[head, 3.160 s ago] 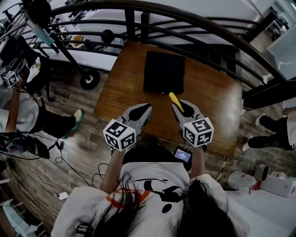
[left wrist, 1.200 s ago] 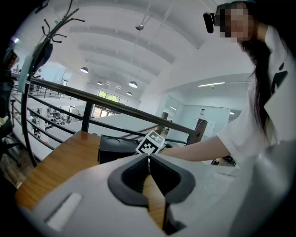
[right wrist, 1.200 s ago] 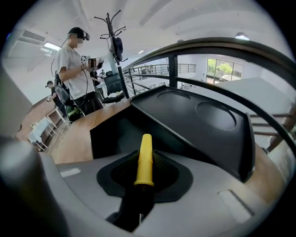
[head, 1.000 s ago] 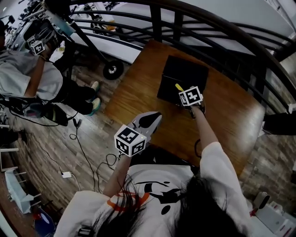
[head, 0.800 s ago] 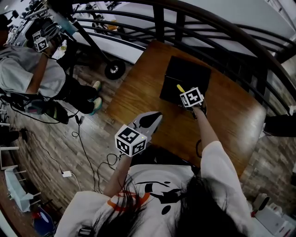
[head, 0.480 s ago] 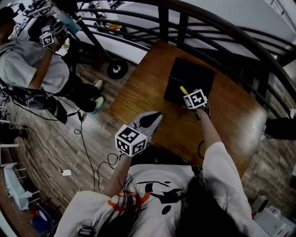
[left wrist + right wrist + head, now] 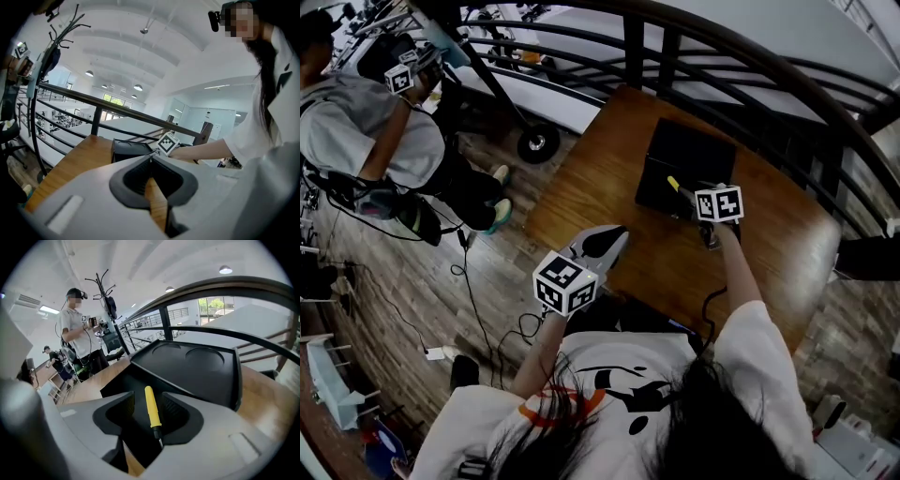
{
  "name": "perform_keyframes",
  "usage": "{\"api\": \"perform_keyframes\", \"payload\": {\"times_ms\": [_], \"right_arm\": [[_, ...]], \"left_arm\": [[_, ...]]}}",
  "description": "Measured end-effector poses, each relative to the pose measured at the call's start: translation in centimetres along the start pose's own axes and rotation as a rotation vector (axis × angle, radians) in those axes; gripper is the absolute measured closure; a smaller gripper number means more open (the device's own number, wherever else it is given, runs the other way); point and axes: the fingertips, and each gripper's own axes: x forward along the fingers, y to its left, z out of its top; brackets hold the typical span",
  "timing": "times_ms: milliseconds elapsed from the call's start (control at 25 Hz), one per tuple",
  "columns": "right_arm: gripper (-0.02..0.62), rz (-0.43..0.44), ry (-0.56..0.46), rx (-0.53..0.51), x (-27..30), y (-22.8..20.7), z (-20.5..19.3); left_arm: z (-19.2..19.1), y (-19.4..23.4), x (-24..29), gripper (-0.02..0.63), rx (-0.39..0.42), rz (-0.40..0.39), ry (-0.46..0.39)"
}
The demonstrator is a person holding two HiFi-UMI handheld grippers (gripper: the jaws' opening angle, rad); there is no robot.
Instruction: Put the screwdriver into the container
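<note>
Two hand-held grippers, one screwdriver, one container, on one wooden surface [image 7: 600, 178].

- Markings: each gripper carries a cube with square black-and-white markers, the left cube [image 7: 565, 281] and the right cube [image 7: 719, 203]. The black and orange print on the person's white shirt [image 7: 619, 384] is not legible.
- Left hand-held gripper [image 7: 614, 232]: jaws together at the tips with nothing between them. It is held over the near edge of the surface, well apart from the container.
- Right hand-held gripper [image 7: 147, 398]: jaws apart, reached out to the near side of the container.
- Screwdriver [image 7: 151, 411]: yellow handle with a short dark shaft. In the right gripper view it sits in the gap between the jaws, with space on both sides. The handle points away from the gripper and the metal tip points toward it. It lies over the container's dark near section. In the head view it shows just beyond the right cube, at the container's near edge.
- Container [image 7: 197, 366]: black and rectangular, with two round recesses in its raised far part. It stands on the surface near a dark railing [image 7: 750, 66].
</note>
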Motion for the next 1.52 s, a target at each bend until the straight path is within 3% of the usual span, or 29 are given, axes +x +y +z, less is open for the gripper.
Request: {"api": "perform_keyframes", "payload": {"times_ms": [560,880,1520], "right_arm": [[0.410,-0.004,-0.244,0.099,-10.2,3.5,0.3],[0.420,-0.041,-0.356,0.153,-16.3,9.3,-3.4],[0.449,-0.092,-0.503,0.257,-19.6,20.4,-5.2]], "left_arm": [[0.4,0.2,-1.6,0.606,0.017,-0.055,-0.011],[-0.8,-1.5,-4.4,0.606,0.036,-0.115,-0.027],[-2.0,-2.6,-8.1,0.606,0.060,-0.266,-0.002]]}}
